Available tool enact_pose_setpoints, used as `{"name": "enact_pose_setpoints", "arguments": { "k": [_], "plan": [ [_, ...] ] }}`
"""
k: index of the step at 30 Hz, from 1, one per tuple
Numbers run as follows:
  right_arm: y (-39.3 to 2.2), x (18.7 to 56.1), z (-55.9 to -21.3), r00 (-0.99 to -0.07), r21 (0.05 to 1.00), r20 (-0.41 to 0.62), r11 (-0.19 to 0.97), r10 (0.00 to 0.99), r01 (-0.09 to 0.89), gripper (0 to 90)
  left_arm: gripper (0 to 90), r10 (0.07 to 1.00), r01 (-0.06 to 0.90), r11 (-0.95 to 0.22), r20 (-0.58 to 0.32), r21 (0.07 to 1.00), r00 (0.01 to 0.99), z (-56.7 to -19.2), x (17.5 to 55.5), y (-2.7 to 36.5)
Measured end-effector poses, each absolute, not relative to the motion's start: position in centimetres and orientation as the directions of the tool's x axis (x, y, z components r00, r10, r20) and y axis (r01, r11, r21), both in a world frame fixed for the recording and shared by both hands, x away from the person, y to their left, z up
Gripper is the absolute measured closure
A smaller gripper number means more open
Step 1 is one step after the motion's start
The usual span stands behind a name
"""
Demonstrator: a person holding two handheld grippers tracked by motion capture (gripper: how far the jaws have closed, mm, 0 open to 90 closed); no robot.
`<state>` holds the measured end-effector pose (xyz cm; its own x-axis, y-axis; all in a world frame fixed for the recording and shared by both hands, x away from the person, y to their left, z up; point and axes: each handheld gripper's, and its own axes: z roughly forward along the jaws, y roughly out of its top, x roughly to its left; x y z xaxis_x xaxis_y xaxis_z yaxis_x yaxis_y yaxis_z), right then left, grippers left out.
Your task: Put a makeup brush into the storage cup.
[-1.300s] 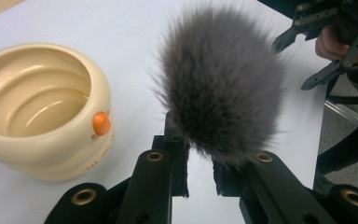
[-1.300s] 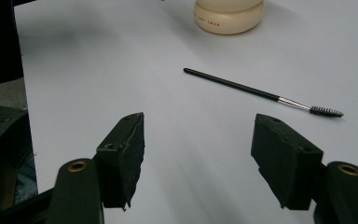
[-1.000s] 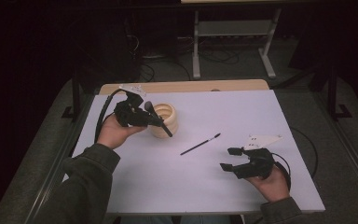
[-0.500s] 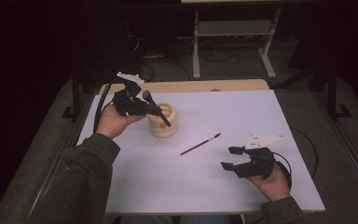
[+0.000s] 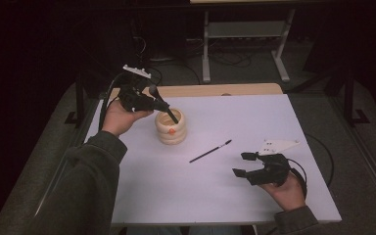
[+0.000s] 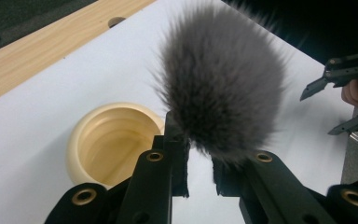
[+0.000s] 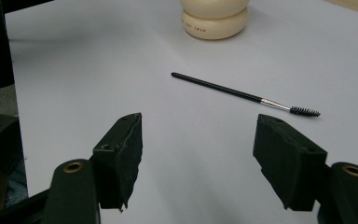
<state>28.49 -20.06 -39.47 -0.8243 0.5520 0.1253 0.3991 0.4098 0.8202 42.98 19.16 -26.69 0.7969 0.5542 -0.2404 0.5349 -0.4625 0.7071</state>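
- Dark room behind, cables and a metal stand on the floor; white bench (image 5: 215, 181) in front of me with a wooden strip (image 5: 200, 90) along its far edge.
- Left hand-held gripper (image 5: 149, 103) clamped narrow on the fluffy makeup brush (image 6: 221, 88); bristle head sticks up past the jaws in the left gripper view, dark handle angles down to the cream holder (image 5: 171, 128).
- In the high view the handle tip sits at the holder's mouth. Judged: I'm dropping it in handle-first so the bristles stay up and clean.
- Holder stands upright on the bench, left of centre, its opening showing bare in the left gripper view, so room for both brushes.
- Thin spoolie brush (image 7: 247, 94) lies flat on the bench between holder and my right hand, bristle end away from the holder.
- Right hand-held gripper (image 5: 245, 166) rests low near the front right, jaws wide, nothing between them, pointed at the spoolie. Likely parked there ready to take it.
- Grippers are well apart, so no clash risk; main risk is the fluffy brush tipping the light holder if the handle catches the rim.
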Motion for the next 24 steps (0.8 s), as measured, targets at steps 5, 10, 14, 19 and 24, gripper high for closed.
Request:
{"name": "enact_pose_setpoints", "arguments": {
  "k": [5,10,14,19,24],
  "plan": [
    [-20.2,28.5,-39.5,-0.821,0.819,0.129,0.407,0.555,0.404,31.7,77.7,0.575,0.552,-0.446,-0.247,0.704,0.78,-26.6,43.8,19.5],
    [-20.3,28.7,-39.5,-0.821,0.822,0.129,0.403,0.556,0.402,31.4,77.6,0.59,0.566,-0.422,-0.26,0.708,0.765,-26.6,44.4,19.8],
    [-20.4,28.6,-39.5,-0.818,0.822,0.132,0.399,0.56,0.406,31.4,77.7,0.597,0.572,-0.419,-0.261,0.705,0.759,-26.5,44.8,19.9],
    [-20.4,28.7,-39.4,-0.817,0.823,0.132,0.397,0.561,0.406,31.4,77.7,0.608,0.582,-0.406,-0.267,0.705,0.748,-26.5,45.3,20.1],
    [-20.5,28.7,-39.4,-0.818,0.823,0.133,0.397,0.56,0.406,31.4,77.6,0.622,0.595,-0.394,-0.274,0.7,0.734,-26.8,45.8,20.5]
  ]
}}
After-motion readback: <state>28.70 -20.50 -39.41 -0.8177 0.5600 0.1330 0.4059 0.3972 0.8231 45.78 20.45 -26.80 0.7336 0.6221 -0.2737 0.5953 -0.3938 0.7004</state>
